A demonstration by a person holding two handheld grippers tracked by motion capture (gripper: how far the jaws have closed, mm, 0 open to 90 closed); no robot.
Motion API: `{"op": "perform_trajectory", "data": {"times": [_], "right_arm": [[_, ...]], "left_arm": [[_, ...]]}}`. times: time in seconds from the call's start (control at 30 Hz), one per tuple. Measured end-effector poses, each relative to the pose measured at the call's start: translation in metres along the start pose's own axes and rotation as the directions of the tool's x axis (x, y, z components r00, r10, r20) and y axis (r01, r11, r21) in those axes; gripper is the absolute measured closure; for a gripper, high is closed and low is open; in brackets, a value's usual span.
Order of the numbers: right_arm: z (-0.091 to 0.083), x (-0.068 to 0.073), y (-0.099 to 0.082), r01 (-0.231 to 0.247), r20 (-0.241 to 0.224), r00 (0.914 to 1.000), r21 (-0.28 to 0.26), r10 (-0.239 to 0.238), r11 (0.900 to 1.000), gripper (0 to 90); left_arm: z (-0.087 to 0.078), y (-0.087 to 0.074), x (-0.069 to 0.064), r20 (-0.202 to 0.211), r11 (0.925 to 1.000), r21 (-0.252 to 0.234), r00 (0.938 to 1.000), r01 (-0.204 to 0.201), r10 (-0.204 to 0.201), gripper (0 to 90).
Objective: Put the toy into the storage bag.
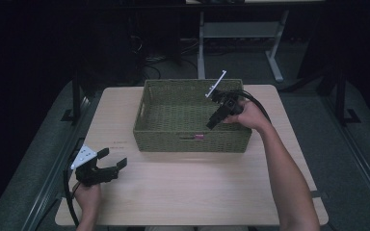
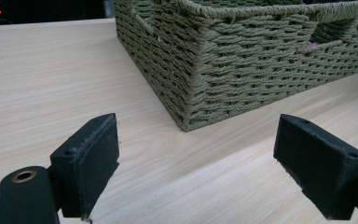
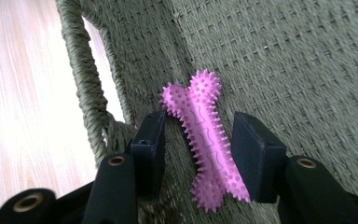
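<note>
Jaws of the right gripper [image 3: 198, 140] stand a little apart on either side of a pink spiky bone toy [image 3: 204, 140]; a gap shows between each pad and the toy, so nothing is clamped. Only the right gripper view gives this clearly: the toy lies on the woven floor of the green basket [image 3: 307, 56], close to the wall with the handle slot. From the high view the right gripper [image 1: 212, 124] dips into the basket [image 1: 147, 108] and hides most of the toy, of which only a pink speck shows through the front handle slot. Through that same slot the left gripper view catches a faint pink patch. Jaws of the left gripper [image 2: 196, 163] stand wide open over the bare desk [image 2: 51, 70], holding nothing, near the basket's corner.
</note>
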State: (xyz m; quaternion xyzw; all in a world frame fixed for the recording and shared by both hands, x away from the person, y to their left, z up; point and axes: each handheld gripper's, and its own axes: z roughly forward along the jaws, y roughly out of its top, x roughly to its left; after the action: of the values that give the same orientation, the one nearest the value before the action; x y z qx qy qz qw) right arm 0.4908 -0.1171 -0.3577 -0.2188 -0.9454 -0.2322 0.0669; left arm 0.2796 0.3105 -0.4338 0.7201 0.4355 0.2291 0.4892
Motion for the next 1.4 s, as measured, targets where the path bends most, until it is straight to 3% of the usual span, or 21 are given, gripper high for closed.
{"op": "perform_trajectory", "data": {"times": [0.4,0.67,1.4], "right_arm": [[-0.016,0.007,-0.01,-0.025,0.014,0.9996,-0.037,0.025,0.999,44.9],[-0.033,0.014,-0.015,-0.031,0.043,0.9984,-0.099,0.036,0.9946,40.8],[-0.068,0.041,-0.038,-0.028,0.096,0.9945,-0.133,0.041,0.9907,35.9]], "left_arm": [[0.002,0.0,-0.001,-0.001,1.0,0.002,1.0,-0.005,0.005,13.6],[0.002,0.001,-0.001,0.002,1.0,0.001,1.0,-0.003,0.003,13.6],[0.003,0.0,-0.003,0.004,0.9999,0.009,1.0,-0.007,0.007,13.6]]}}
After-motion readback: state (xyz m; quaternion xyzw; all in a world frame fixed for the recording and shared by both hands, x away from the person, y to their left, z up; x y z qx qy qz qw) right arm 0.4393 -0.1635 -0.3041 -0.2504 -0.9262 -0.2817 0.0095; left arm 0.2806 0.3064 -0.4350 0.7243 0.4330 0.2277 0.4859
